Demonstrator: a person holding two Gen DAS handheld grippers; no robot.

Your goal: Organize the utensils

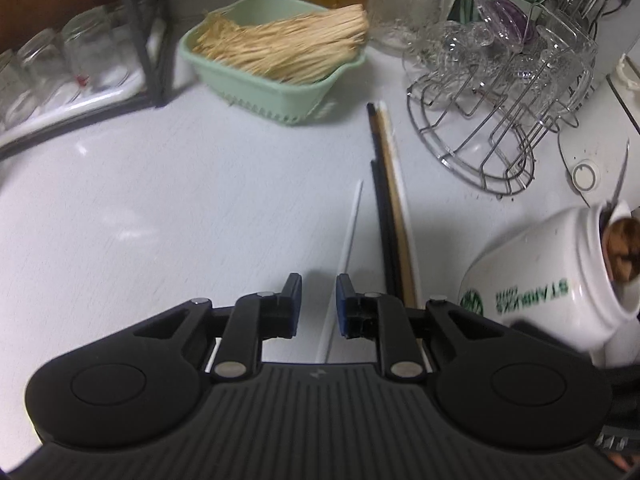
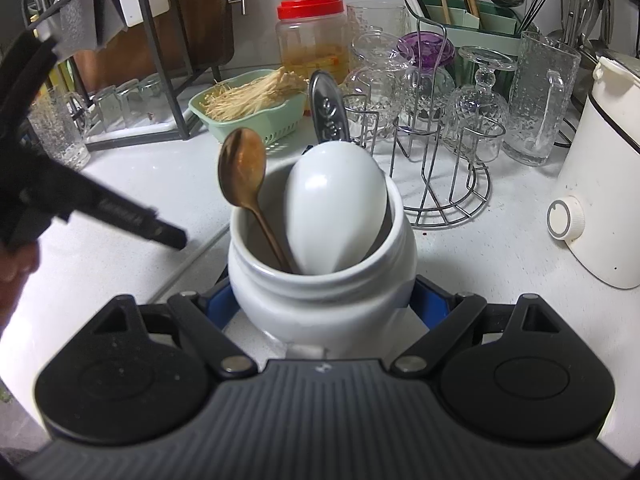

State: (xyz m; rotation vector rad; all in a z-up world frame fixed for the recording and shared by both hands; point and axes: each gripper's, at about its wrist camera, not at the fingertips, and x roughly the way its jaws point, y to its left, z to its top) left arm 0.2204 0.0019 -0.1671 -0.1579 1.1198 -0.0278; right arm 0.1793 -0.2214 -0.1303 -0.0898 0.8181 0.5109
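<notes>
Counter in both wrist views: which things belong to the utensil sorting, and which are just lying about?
Belongs to the job:
- white jar, clamped by the right gripper
- gold spoon and white ladle in it
- loose chopsticks
- white chopstick between the left gripper pads, unpinched

Lying about:
- green basket of sticks
- wire glass rack
- red-lidded jar
- white appliance

Bare counter [image 1: 140,208] left, green basket [image 1: 276,92] and wire rack [image 1: 480,136] crowding behind
</notes>
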